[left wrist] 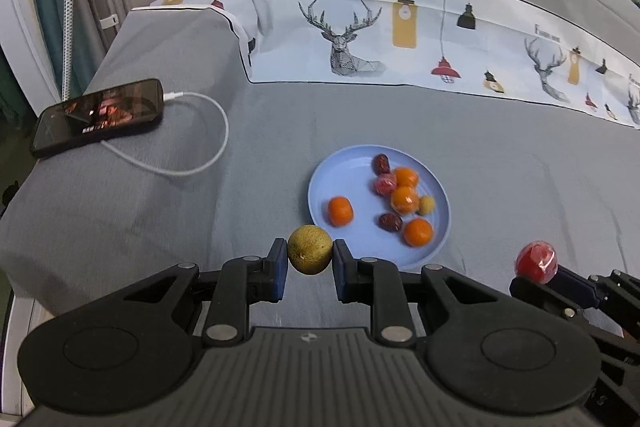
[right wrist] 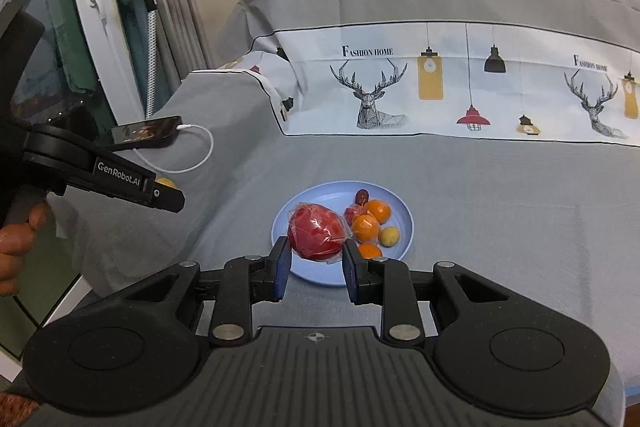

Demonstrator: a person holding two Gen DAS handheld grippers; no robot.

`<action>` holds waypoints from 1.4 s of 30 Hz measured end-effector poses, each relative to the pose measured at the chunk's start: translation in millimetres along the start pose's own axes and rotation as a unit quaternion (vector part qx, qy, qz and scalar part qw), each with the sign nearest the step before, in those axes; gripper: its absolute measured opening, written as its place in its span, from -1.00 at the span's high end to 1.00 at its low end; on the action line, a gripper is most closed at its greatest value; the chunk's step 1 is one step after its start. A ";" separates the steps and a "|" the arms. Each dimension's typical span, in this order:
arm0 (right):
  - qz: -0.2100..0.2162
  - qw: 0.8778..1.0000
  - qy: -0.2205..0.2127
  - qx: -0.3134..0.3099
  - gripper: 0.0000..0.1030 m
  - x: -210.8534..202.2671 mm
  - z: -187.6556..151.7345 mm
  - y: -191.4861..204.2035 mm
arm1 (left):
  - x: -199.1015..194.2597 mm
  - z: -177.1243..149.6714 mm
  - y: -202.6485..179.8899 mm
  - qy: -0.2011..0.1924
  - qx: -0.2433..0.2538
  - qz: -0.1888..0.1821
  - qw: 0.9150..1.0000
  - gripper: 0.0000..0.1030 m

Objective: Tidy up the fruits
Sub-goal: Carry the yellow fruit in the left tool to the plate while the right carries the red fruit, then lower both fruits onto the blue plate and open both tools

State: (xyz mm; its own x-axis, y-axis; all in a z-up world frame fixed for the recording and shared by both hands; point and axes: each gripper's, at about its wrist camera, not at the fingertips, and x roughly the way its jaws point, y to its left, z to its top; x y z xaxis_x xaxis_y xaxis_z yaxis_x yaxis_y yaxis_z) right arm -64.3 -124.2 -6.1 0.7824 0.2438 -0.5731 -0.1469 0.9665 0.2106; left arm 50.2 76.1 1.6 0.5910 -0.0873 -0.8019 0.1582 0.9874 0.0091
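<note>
My left gripper (left wrist: 310, 257) is shut on a yellow-green round fruit (left wrist: 310, 249), held just short of the near-left rim of the light blue plate (left wrist: 336, 163). On that plate lie several small oranges (left wrist: 340, 211), dark red dates (left wrist: 381, 163), a wrapped red fruit and a small yellow one. My right gripper (right wrist: 316, 259) is shut on a red fruit in clear wrap (right wrist: 316, 231), above the plate's (right wrist: 320, 193) near-left part. In the left wrist view the red fruit (left wrist: 536, 261) shows at the right, ahead of the right gripper's fingers. The left gripper's body (right wrist: 120, 183) appears at the left of the right wrist view.
The plate rests on a grey bedcover (left wrist: 160, 195) with a white deer-print band (left wrist: 400, 39) behind it. A phone (left wrist: 98, 117) on a white charging cable (left wrist: 208, 147) lies at the left, near the bed's edge. A window frame and curtain (right wrist: 120, 27) stand beyond that edge.
</note>
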 end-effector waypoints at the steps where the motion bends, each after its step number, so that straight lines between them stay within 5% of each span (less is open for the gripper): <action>1: 0.000 1.000 0.001 0.002 0.44 5.6 1.7 -0.8 | 5.2 4.5 -0.8 0.002 0.001 0.003 1.000 0.50; 18: -0.020 0.998 0.058 0.024 0.43 114.0 14.4 -29.8 | 127.9 58.3 -24.3 0.051 0.023 -0.003 0.998 0.49; 28: -0.026 0.995 0.096 0.014 0.43 175.3 7.8 -42.9 | 205.6 62.8 -38.0 0.094 0.061 0.013 0.994 0.49; 30: -0.026 0.994 0.104 0.014 0.40 185.8 6.4 -44.8 | 215.4 62.8 -40.4 0.097 0.072 0.011 0.993 0.30; 32: -0.025 0.993 0.111 0.012 0.18 193.5 5.8 -46.6 | 217.1 62.6 -42.4 0.092 0.081 0.012 0.992 -0.81; 33: -0.028 0.993 0.114 0.010 -0.01 197.0 6.0 -47.0 | 214.7 63.1 -42.8 0.082 0.081 0.018 0.993 -1.00; 35: -0.036 0.993 0.114 0.004 -0.72 198.5 8.4 -46.7 | 204.4 62.4 -43.8 0.065 0.086 0.021 0.994 -0.99; 42: -0.037 0.993 0.109 0.018 -0.83 162.5 10.3 -43.6 | 162.5 46.9 -38.7 0.087 0.080 0.016 0.993 -0.99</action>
State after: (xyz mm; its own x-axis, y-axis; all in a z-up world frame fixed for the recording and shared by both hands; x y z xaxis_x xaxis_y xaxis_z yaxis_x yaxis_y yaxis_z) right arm 75.5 -127.6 -100.3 0.6397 0.1874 -0.7454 -0.0683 0.9798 0.1877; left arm 177.2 17.5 -101.1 0.4551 -0.0189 -0.8903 0.2739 0.9543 0.1197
